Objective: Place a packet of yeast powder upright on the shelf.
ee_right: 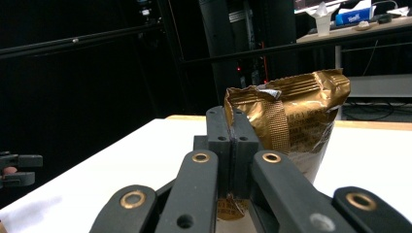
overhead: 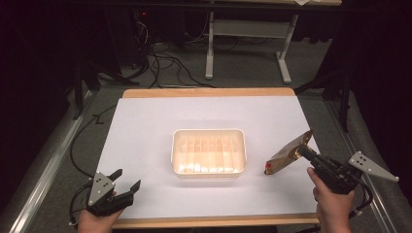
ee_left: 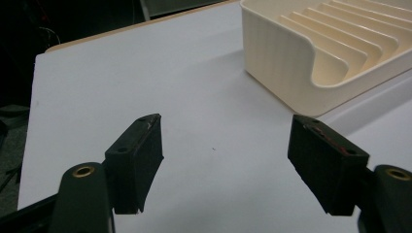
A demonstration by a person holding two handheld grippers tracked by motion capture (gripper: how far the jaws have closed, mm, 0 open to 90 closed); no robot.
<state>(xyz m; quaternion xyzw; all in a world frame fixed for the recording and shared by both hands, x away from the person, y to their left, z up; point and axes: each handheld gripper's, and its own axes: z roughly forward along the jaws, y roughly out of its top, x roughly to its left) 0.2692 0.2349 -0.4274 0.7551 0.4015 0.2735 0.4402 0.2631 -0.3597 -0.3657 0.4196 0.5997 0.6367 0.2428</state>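
A gold foil packet lies slanted at the right side of the white sheet, with a red corner toward the tray. My right gripper is shut on its upper edge. In the right gripper view the packet rises just behind the closed jaws of that gripper. A cream plastic tray with several divider slots sits at the middle of the sheet. My left gripper rests at the near left corner, open and holding nothing. In the left gripper view its jaws stand wide apart over bare sheet, with the tray ahead to the right.
The white sheet covers a wooden table. Beyond the far edge are cables on the floor and a white frame's legs. Dark stands flank both sides of the table.
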